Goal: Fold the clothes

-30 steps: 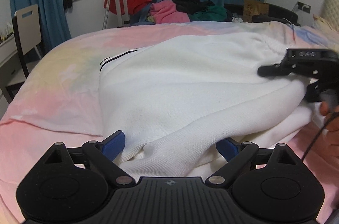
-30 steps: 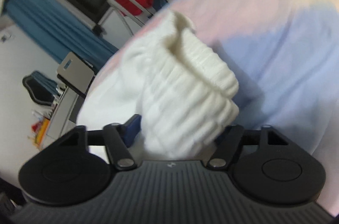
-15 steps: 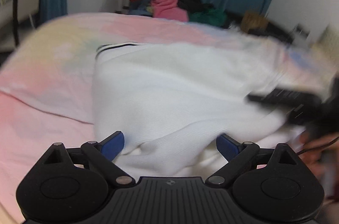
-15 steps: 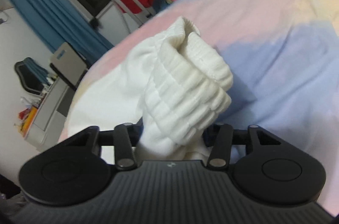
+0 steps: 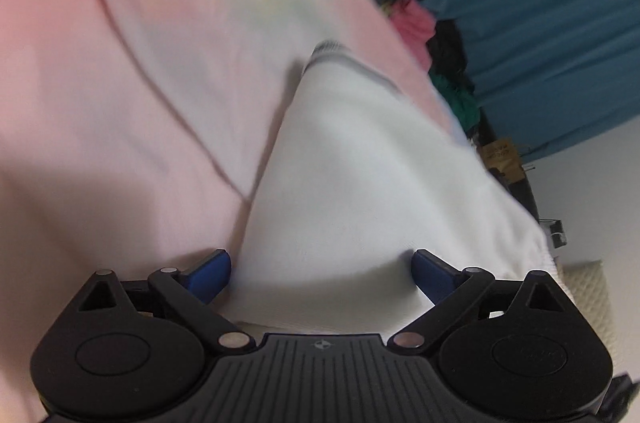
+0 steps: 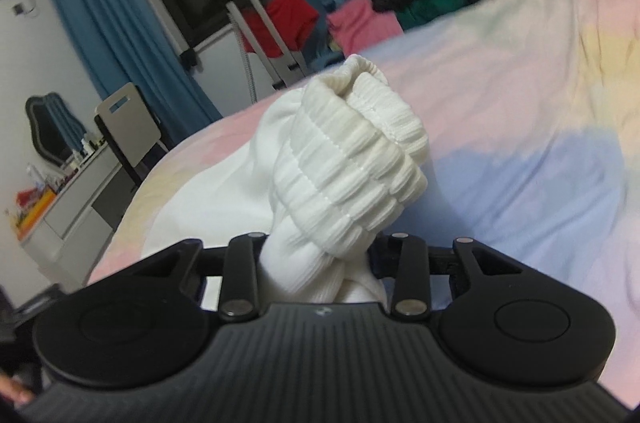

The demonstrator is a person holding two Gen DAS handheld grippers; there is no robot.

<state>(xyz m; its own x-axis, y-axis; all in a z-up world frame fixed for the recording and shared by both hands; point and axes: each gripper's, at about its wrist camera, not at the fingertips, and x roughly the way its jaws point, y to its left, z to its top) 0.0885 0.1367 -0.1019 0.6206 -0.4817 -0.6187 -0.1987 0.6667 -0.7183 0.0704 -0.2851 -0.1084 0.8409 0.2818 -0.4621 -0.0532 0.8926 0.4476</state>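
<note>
A white ribbed-knit garment lies bunched on a pastel tie-dye bedsheet. Right gripper pinches its cuff; left gripper straddles cloth at six o'clock, spread wide. Folding looks barely begun.

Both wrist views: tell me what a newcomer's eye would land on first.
The bunched ribbed cuff of the white garment, clamped in the right tool, fills the middle of the right wrist view. In the left wrist view the same white cloth lies between the spread blue pads of the left tool, over the pastel bedsheet. Blue curtains and a pile of clothes stand behind.
</note>
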